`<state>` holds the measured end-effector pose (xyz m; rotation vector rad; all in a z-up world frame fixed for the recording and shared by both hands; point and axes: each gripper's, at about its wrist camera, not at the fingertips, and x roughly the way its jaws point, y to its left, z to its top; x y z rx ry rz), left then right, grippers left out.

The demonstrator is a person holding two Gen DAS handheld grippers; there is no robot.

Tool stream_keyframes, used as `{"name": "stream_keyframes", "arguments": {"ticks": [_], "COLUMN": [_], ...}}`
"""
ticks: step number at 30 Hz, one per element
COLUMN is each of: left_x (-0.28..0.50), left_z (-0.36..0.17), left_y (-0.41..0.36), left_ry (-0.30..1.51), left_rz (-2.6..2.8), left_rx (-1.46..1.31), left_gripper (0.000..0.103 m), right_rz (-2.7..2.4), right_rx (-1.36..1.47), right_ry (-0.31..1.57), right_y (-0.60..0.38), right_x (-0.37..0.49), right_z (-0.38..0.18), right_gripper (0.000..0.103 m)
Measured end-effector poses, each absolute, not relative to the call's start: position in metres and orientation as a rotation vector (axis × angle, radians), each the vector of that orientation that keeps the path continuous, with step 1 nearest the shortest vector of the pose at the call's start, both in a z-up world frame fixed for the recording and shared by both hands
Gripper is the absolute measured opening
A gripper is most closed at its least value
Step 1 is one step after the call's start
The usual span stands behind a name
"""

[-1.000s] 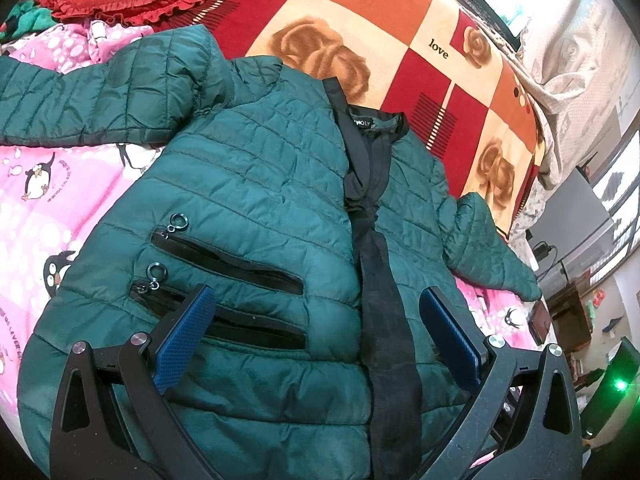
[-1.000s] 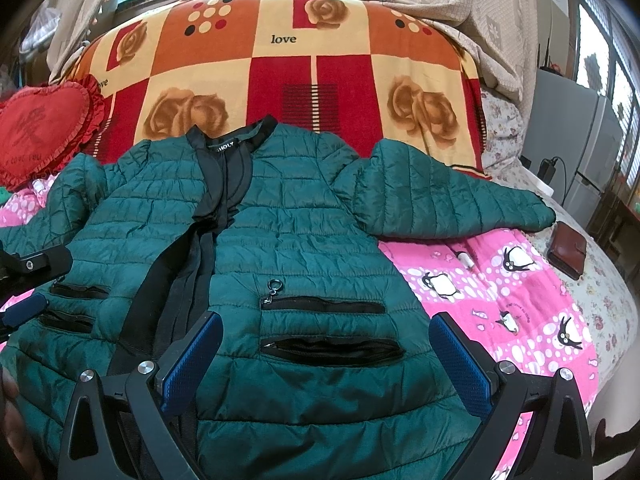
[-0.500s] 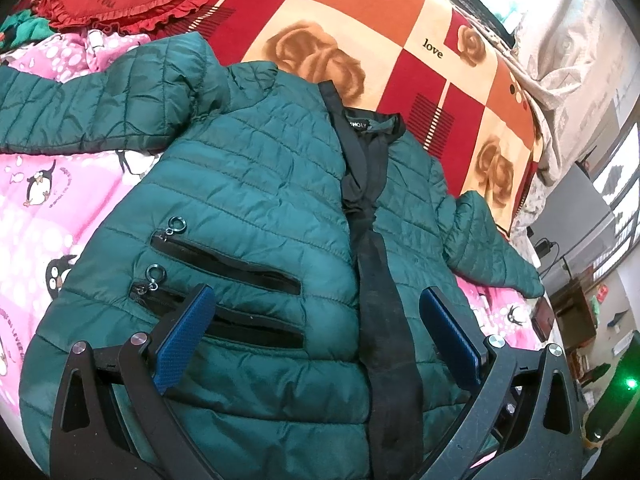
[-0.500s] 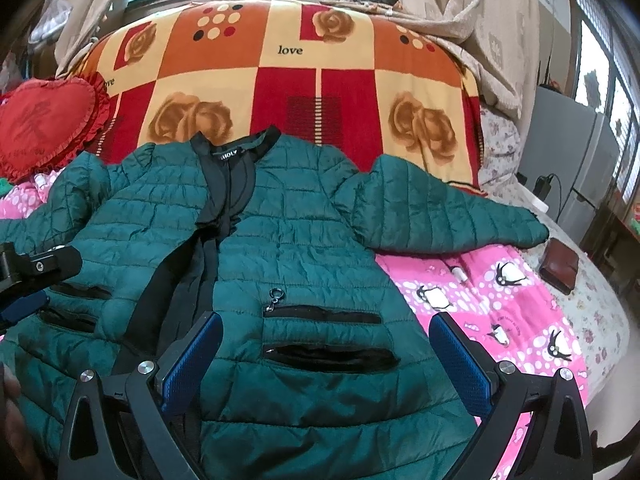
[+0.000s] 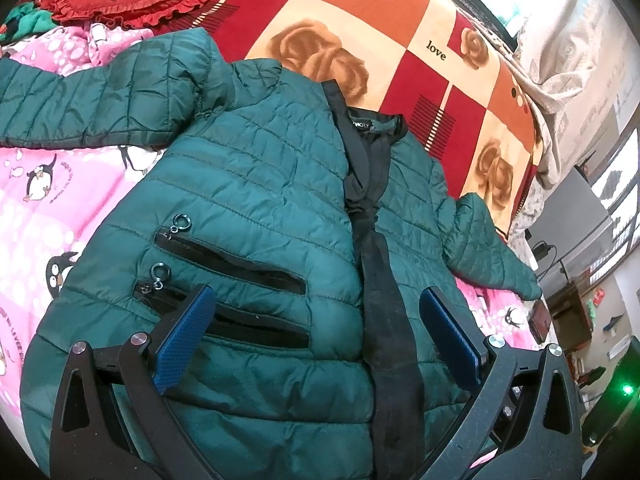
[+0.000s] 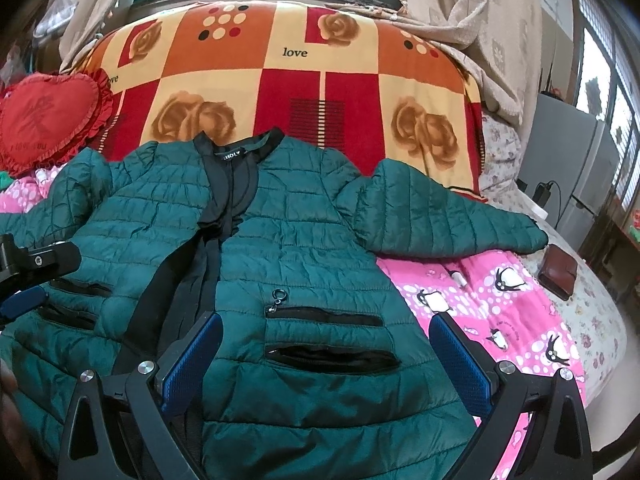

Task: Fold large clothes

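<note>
A dark green quilted jacket (image 5: 256, 184) lies flat, front up, on the bed, with a black front placket, zip pockets and both sleeves spread out; it also shows in the right wrist view (image 6: 312, 240). My left gripper (image 5: 316, 332) is open and empty above the jacket's lower left front, over the pockets. My right gripper (image 6: 324, 356) is open and empty above the lower right front. The left gripper shows at the left edge of the right wrist view (image 6: 28, 284).
The bed has a pink penguin sheet (image 6: 500, 304) and a red-orange rose blanket (image 6: 304, 84) at the head. A red heart cushion (image 6: 44, 120) lies at the far left. A brown wallet (image 6: 558, 272) and a small white tube (image 6: 460, 280) lie right of the sleeve.
Both grippers have drawn back and up a little from the jacket, so more of the blanket and window shows. Both stay open. The jacket has not moved.
</note>
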<state>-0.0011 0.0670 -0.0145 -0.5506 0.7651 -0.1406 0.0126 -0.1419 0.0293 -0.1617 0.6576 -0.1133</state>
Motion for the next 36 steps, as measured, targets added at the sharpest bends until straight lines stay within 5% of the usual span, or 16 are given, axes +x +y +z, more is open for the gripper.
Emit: {"name": "stream_keyframes", "arguments": {"ticks": [22, 31, 36], "left_x": [0.002, 0.028, 0.041], "left_z": [-0.015, 0.039, 0.033], "left_y": [0.080, 0.076, 0.089], "left_ry": [0.776, 0.592, 0.608], "left_rz": [-0.127, 0.057, 0.106], "left_rx": [-0.561, -0.189, -0.205], "left_gripper": [0.102, 0.102, 0.102], "right_rz": [-0.113, 0.003, 0.083], "right_rx": [-0.150, -0.072, -0.029], "right_ry": [0.648, 0.510, 0.451], "right_y": [-0.142, -0.140, -0.135], "right_x": [0.014, 0.043, 0.067], "right_z": [0.037, 0.063, 0.061], "right_gripper": [0.102, 0.102, 0.102]}}
